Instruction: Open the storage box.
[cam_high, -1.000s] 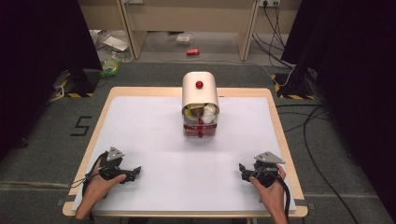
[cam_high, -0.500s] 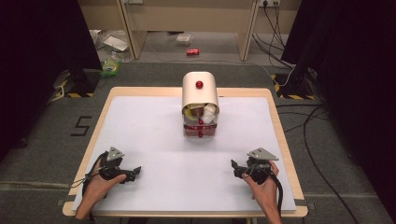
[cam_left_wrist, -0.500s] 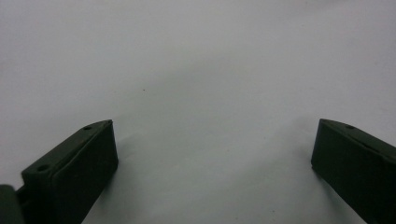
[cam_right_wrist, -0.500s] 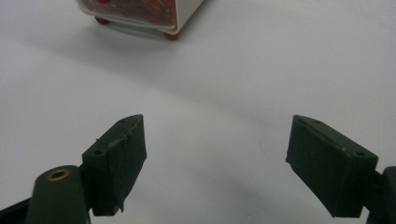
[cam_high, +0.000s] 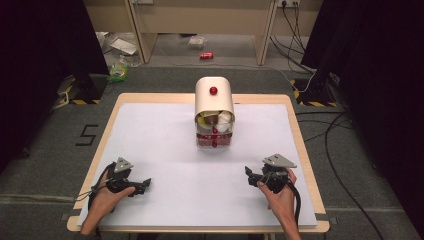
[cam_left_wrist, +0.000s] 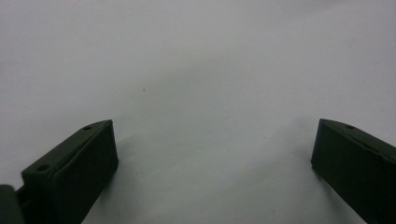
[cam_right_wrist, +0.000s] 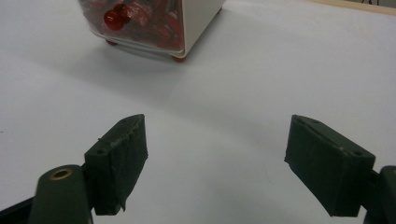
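White box (cam_high: 214, 112) sits well beyond both gaping tongs (cam_high: 248, 173).

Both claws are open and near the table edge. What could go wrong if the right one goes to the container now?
The container looks tall and narrow on small feet, so a push from the right claw could tip or slide it. Its red knob is small; the open claw might slip off it.
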